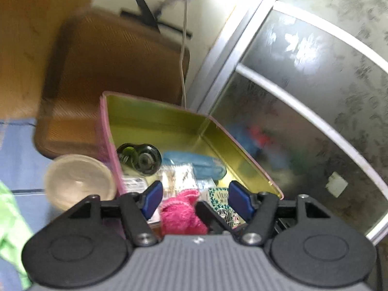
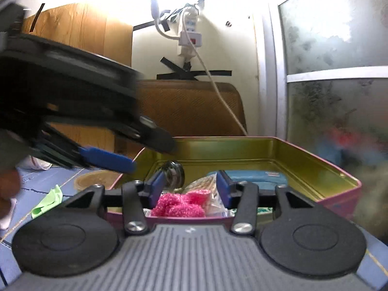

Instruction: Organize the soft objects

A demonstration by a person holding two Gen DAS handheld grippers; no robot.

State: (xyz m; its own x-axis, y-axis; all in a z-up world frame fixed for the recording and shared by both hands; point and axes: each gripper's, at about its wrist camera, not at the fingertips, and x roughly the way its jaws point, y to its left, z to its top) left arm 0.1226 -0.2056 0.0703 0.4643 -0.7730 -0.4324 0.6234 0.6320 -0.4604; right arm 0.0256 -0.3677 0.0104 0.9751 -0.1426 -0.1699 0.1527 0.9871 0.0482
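A pink tin box (image 1: 106, 131) with a gold inside stands on the blue surface; it also shows in the right wrist view (image 2: 339, 194). A fluffy pink soft object (image 1: 179, 212) lies in its near end, also seen from the right wrist (image 2: 180, 205). My left gripper (image 1: 195, 198) is open just above the pink object, its blue pads on either side without touching. My right gripper (image 2: 190, 186) is open at the box's near rim, facing the pink object. The left gripper's blue finger (image 2: 106, 158) shows at the left of the right wrist view.
In the box lie a dark green glass bottle (image 1: 140, 157), a blue flat case (image 1: 196, 165), packets and a patterned card (image 1: 218, 195). A clear round lid (image 1: 77, 181) and a green cloth (image 1: 12, 220) lie left of the box. A brown chair (image 1: 109, 72) and a frosted door (image 1: 315, 97) stand behind.
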